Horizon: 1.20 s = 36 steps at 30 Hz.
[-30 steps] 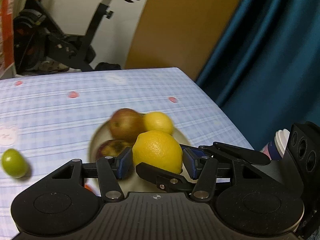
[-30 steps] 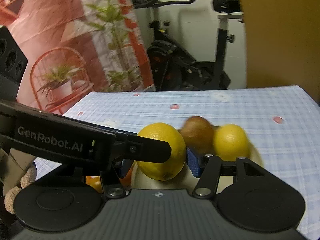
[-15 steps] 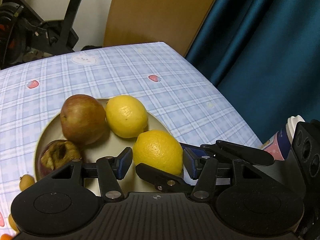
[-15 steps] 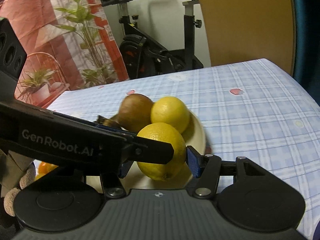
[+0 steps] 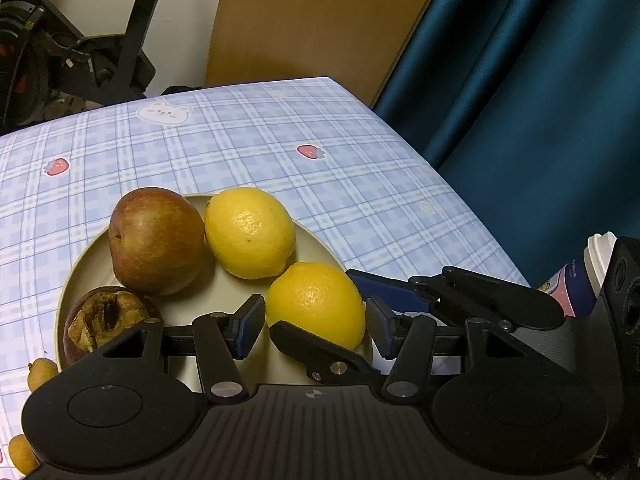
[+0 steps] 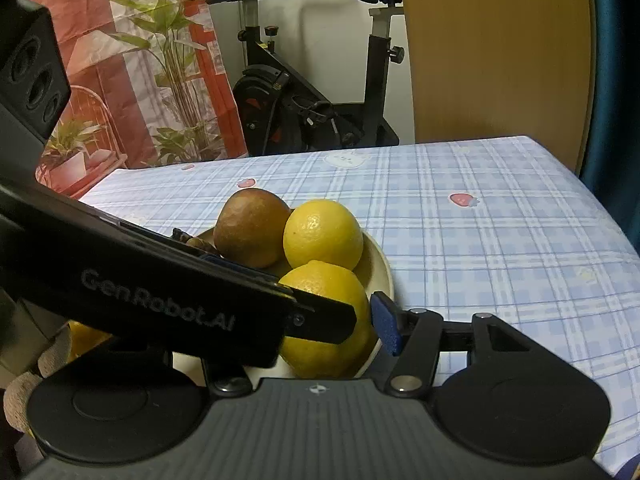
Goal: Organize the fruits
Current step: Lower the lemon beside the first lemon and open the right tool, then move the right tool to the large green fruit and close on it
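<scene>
In the left wrist view, the left gripper [image 5: 314, 326] and the right gripper [image 5: 320, 320] both bracket the near yellow lemon [image 5: 316, 304], which sits low at the near right edge of the round beige plate [image 5: 316, 236]; whether any pad presses it I cannot tell. The lemon's long axis runs roughly across the left jaws. In the right wrist view, the right gripper [image 6: 320, 332] frames that lemon [image 6: 326, 320], its left finger hidden behind the left gripper's arm [image 6: 180, 292]. Both hands seem equally near.

Two lemons [image 5: 250, 233] (yellow), apple [image 5: 156, 240] on plate [image 5: 316, 240].
</scene>
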Motion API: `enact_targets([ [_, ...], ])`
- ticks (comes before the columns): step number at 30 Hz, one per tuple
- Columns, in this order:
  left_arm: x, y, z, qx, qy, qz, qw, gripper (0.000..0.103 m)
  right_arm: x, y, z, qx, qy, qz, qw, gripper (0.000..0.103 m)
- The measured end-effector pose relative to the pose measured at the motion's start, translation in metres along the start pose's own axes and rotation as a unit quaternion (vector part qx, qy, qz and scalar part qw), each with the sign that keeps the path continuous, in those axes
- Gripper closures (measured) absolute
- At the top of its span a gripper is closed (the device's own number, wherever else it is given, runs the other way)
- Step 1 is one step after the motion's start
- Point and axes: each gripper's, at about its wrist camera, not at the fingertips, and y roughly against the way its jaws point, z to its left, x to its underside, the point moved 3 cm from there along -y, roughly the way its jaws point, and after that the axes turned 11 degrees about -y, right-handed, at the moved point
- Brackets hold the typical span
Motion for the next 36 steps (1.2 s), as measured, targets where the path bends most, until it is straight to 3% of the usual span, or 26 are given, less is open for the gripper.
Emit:
enact_targets([
  [7, 0.002, 0.027, 0.008, -0.027, 0.001, -0.016, 0.9995, 0.041, -0.001, 0.004, 0.002, 0.023, 0.007, -0.006, 1.000, 0.039],
  [11, 0.011, 0.064, 0.027, -0.052, 0.020, -0.050, 0.9972, 0.034, -0.002, 0.006, 0.000, 0.037, 0.001, -0.009, 0.999, 0.038],
  [20, 0.040, 0.149, 0.074, -0.157, 0.051, -0.112, 0.9798, 0.030, -0.004, 0.009, 0.009, 0.065, 0.002, -0.012, 0.998, 0.037],
  [23, 0.048, 0.168, 0.082, -0.177, 0.054, -0.120, 0.9754, 0.028, -0.005, 0.014, 0.016, 0.058, -0.007, -0.022, 0.998, 0.032],
  [31, 0.082, 0.198, 0.102, -0.205, 0.083, -0.120, 0.9678, 0.025, -0.006, 0.031, 0.047, 0.007, -0.041, -0.036, 0.998, 0.032],
  [36, 0.092, 0.204, 0.103, -0.221, 0.069, -0.107, 0.9670, 0.025, 0.005, 0.038, 0.074, -0.028, -0.051, -0.046, 0.997, 0.032],
])
